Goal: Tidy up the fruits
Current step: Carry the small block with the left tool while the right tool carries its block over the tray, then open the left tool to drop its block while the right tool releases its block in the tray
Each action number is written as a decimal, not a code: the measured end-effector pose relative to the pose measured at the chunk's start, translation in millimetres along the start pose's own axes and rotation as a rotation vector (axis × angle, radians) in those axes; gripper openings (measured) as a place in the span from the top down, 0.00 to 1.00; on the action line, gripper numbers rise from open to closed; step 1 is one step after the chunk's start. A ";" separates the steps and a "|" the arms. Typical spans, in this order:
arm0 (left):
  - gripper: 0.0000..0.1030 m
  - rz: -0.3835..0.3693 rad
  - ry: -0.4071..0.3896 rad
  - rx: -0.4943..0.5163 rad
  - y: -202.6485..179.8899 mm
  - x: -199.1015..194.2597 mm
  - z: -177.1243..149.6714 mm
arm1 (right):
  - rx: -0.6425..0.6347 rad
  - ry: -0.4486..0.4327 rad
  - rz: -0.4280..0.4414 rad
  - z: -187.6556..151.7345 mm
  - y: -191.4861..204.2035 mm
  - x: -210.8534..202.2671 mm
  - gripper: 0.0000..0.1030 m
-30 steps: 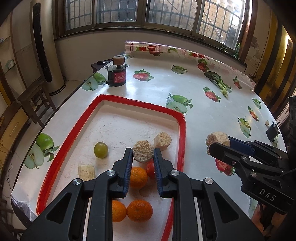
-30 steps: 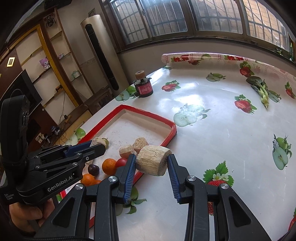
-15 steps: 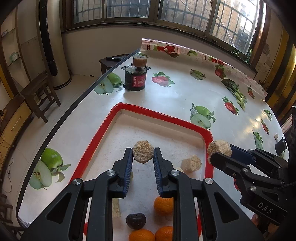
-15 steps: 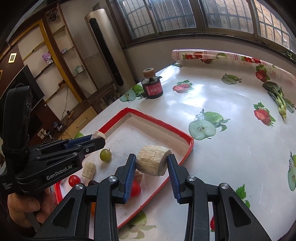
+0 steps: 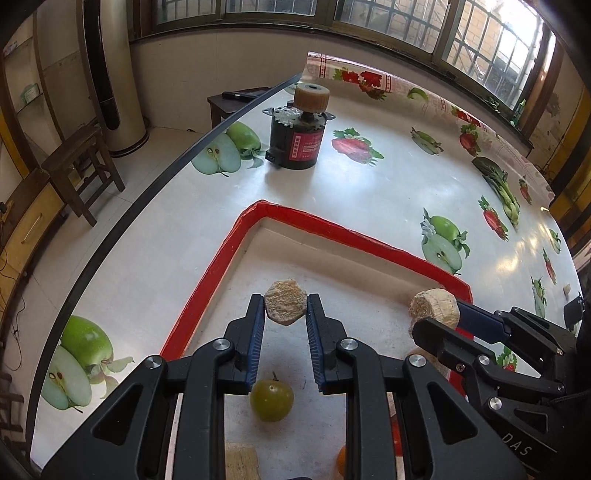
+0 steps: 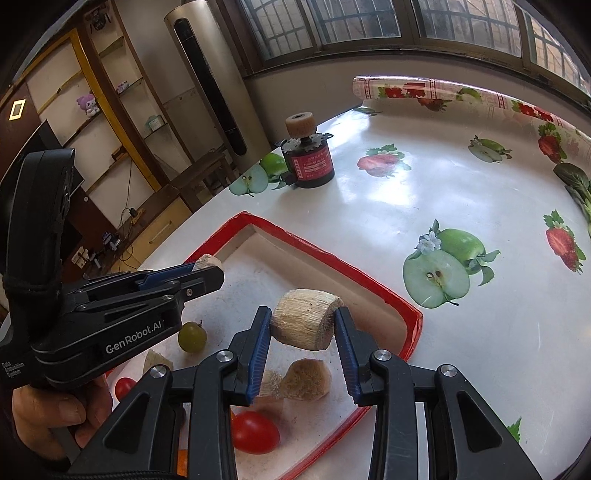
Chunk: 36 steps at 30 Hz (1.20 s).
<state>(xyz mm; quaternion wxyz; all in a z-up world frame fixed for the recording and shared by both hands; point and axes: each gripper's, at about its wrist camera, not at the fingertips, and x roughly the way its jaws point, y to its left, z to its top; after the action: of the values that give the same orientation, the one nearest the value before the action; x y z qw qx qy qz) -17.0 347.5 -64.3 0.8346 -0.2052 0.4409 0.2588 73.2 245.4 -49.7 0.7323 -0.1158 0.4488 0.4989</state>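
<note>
Both grippers have advanced toward the tray's far corner, left gripper and right gripper jaws each clenched across a light, rough, crumbly-looking chunk's sides above it.

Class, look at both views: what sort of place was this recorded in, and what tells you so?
Probably a lived-in home room: a fruit-print tablecloth, a wooden stool, wall shelves with a plush toy and barred windows.

Glossy tablecloth; rough, fibrous chunk.
</note>
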 end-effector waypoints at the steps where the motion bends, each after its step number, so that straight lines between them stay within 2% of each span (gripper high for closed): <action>1: 0.81 0.000 0.005 -0.002 0.4 2.4 -0.3 | -0.002 0.003 0.000 0.2 -0.3 2.5 0.66; 17: 0.80 0.013 0.054 -0.020 3.6 21.3 -2.8 | -0.024 0.047 -0.016 -2.5 4.0 21.4 0.63; 20: 0.80 0.011 0.058 -0.029 5.1 19.8 -4.0 | -0.035 0.040 -0.011 -3.2 6.5 16.2 0.58; 24: 0.79 0.014 0.050 -0.023 4.3 11.0 -7.6 | -0.049 0.028 -0.009 -5.7 9.7 6.6 0.56; 26: 0.69 0.011 0.036 -0.025 3.3 3.1 -9.3 | -0.056 0.022 -0.005 -7.6 11.1 0.7 0.55; 28: 0.64 0.010 0.017 -0.024 2.1 -6.5 -11.4 | -0.061 0.012 -0.005 -10.2 12.6 -6.7 0.53; 31: 0.64 0.001 0.000 -0.028 0.9 -19.5 -13.9 | -0.072 -0.006 -0.001 -14.1 15.3 -19.2 0.49; 36: 0.64 -0.037 -0.024 -0.039 -2.0 -40.3 -25.0 | -0.100 -0.027 0.010 -21.2 21.1 -41.3 0.47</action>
<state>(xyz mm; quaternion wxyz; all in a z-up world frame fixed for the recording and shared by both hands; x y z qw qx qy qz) -50.7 321.6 -43.3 0.8403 -0.2263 0.4218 0.2543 39.9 216.4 -24.0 0.7290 -0.1432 0.4139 0.5261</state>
